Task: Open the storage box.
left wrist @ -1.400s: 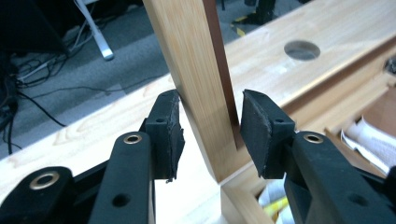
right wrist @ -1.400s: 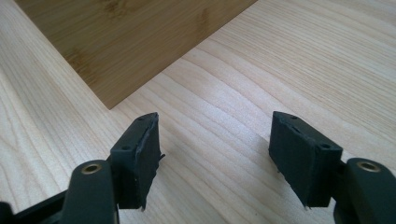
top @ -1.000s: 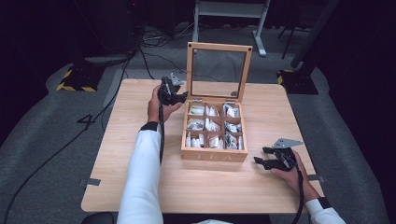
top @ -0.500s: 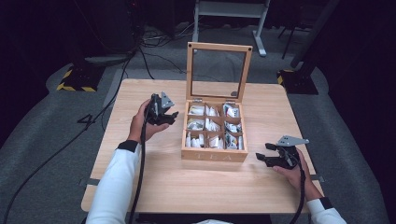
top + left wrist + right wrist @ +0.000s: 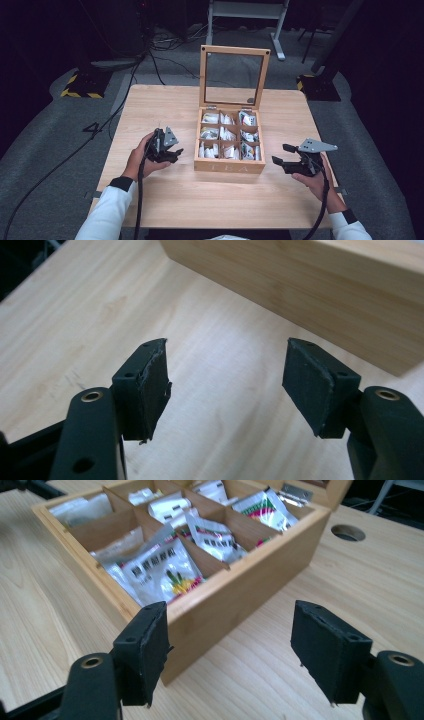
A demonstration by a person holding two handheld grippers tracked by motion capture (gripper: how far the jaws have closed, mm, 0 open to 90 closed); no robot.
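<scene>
While the tea box (image 5: pixel 229 145) is standing near the middle of the desk (image 5: pixel 165 105) with its glass lid (image 5: pixel 234 77) propped upright at the back, both hands are resting low on either side of it. The left hand (image 5: pixel 141 161) is lying on the desk well left of the box, palm wrapped round the left tongs (image 5: pixel 172 152), which are pointing toward the box's left wall; the white sleeve (image 5: pixel 107 212) is coming in from the bottom edge. In the left gripper view, these tongs (image 5: pixel 225 382) are standing spread with bare desk between the pads (image 5: pixel 152 385), the box's side (image 5: pixel 320 295) crossing just beyond them; their jaws have just been opening, and nothing is sitting between them. The right hand (image 5: pixel 316 179) is hovering near the box's front right corner, its tongs (image 5: pixel 280 155) aimed leftward at the box and gaping wide, holding nothing. In the right gripper view, the right tongs (image 5: pixel 230 647) are framing the box's near corner (image 5: pixel 200 625), apart from it, and sachets (image 5: pixel 155 570) are lying in the box's compartments, with a round hole (image 5: pixel 348 532) in the desk beyond.
</scene>
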